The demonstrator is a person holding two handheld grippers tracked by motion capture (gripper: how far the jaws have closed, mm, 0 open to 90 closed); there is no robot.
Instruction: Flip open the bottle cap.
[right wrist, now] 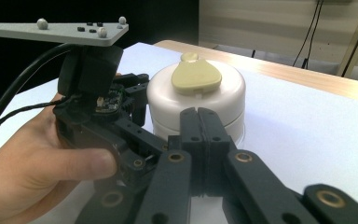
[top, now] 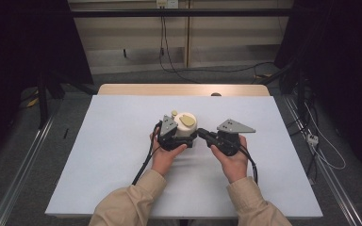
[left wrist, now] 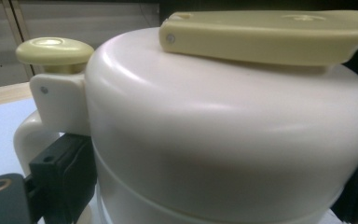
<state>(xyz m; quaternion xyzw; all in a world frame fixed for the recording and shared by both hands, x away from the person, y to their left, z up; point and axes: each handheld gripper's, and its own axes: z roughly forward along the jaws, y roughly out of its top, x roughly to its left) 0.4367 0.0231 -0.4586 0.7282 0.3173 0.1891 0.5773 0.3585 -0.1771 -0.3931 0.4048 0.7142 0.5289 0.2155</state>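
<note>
1. Dark curtains flank a pale wall with hanging cables behind the bench (top: 122,155), which carries a white sheet over a wooden top
2. Near the middle of the bench stands a cream-white jug (top: 186,126), round and upright, the landmark for everything else
3. On top of the jug lies a flat yellowish lid tab (top: 186,121); at the jug's far-left edge a small yellowish knob (top: 174,113) sits above its handle
4. In the left gripper view the handle (left wrist: 30,135) curves down from a white bracket under the knob (left wrist: 54,50), and the tab (left wrist: 265,35) runs across the top of the jug (left wrist: 223,140)
5. The left hand-held gripper (top: 172,136) is at the near-left side of the jug, held by the person's left hand (top: 164,157); its black jaws stand on either side of the jug's body, one by the handle and one at the opposite edge, pressing on the jug
6. The right hand-held gripper (top: 203,134) sits at the near-right side of the jug, held by the right hand (top: 233,162), with its tips pointing at the jug and just beside it
7. In the right gripper view its two jaws (right wrist: 198,135) are pressed flat together with nothing between them, just short of the jug (right wrist: 198,100)
8. Both beige sleeves come in from the near edge of the bench, behind the jug from the camera's far wall
</note>
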